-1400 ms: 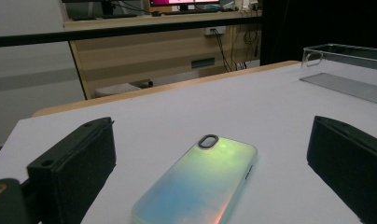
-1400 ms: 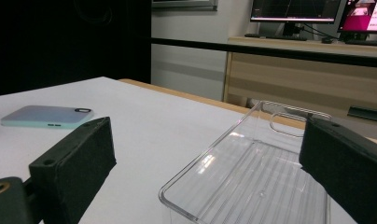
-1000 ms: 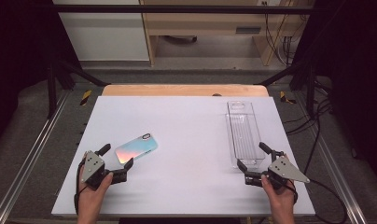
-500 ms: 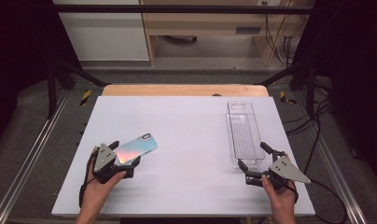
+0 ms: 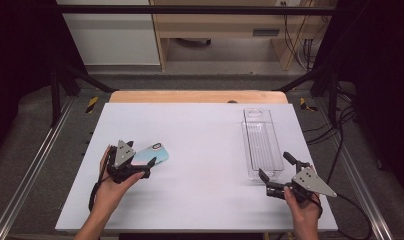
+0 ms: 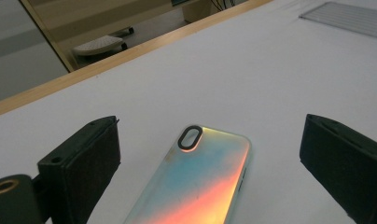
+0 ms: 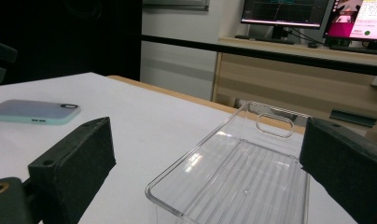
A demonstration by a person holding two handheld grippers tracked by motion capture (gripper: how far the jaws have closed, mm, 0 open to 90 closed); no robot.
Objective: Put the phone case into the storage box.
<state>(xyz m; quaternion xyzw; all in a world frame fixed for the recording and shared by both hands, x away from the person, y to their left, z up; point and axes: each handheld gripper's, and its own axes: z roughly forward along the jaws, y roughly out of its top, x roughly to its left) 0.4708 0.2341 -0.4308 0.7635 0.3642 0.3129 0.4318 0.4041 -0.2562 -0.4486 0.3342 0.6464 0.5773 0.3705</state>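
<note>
From above our side of the table (image 5: pixel 205 130) we look forward and down. The left gripper's (image 5: pixel 142 167) camera sits low and close over the phone case (image 6: pixel 200 182), facing the far edge. The right gripper's (image 5: pixel 277 172) camera looks along the clear tray (image 7: pixel 238 177) — both low views share that case (image 7: pixel 35 112).

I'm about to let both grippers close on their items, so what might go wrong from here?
1. The phone case lies flat on the table between the open left gripper; flat and glossy, it may slide away rather than lift.
2. The clear tray is thin plastic; the open right gripper straddles only its near end, so closing there might flex it or let it tip.
</note>
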